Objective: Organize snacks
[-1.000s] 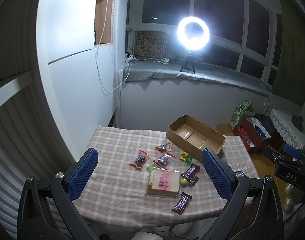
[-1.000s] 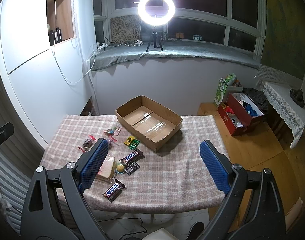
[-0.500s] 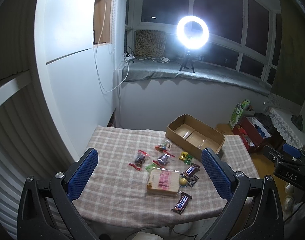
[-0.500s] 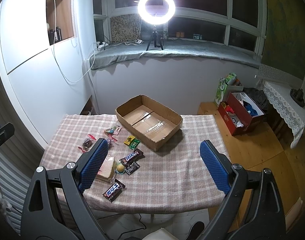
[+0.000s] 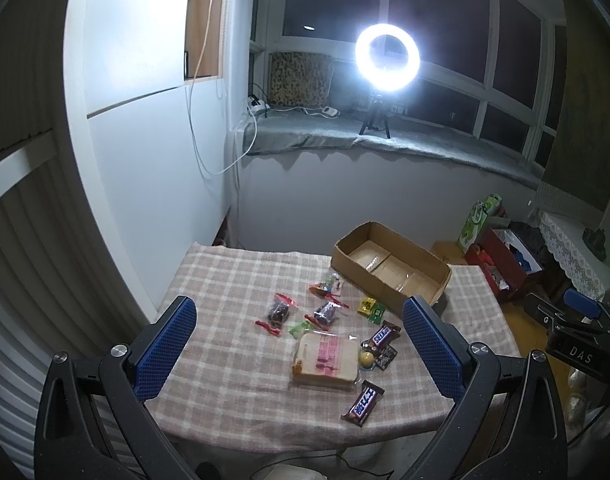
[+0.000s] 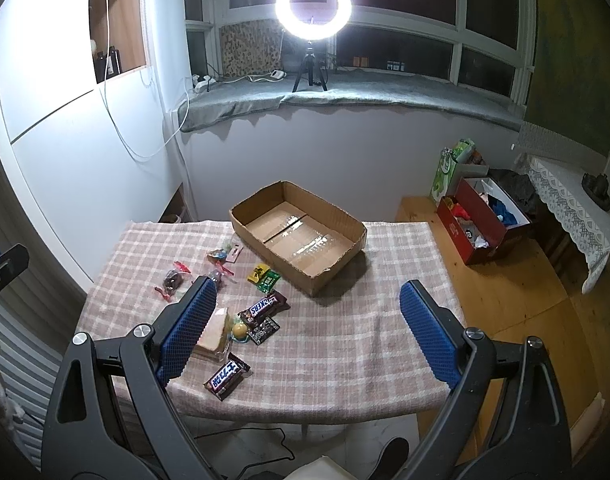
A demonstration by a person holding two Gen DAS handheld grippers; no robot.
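An open, empty cardboard box point(image 6: 299, 232) point(image 5: 389, 266) stands at the back of a checked-cloth table point(image 6: 345, 344) point(image 5: 225, 360). In front of it lie several snacks: a Snickers bar point(image 6: 263, 306) point(image 5: 383, 334), a second bar point(image 6: 226, 376) point(image 5: 363, 397) near the front edge, a flat pink-printed pack point(image 5: 327, 360), a yellow ball point(image 6: 239, 330), green-yellow sweets point(image 6: 264, 277) and clear red-trimmed bags point(image 5: 281, 312). My left gripper point(image 5: 301, 344) and right gripper point(image 6: 305, 324) both hang open above the table's front, holding nothing.
A bright ring light point(image 6: 313, 4) stands on the windowsill behind. To the right, on the wooden floor, sit a red box of clutter point(image 6: 481, 224) and a green bag point(image 6: 451, 170). The other gripper's body point(image 5: 577, 332) shows at the right edge of the left wrist view.
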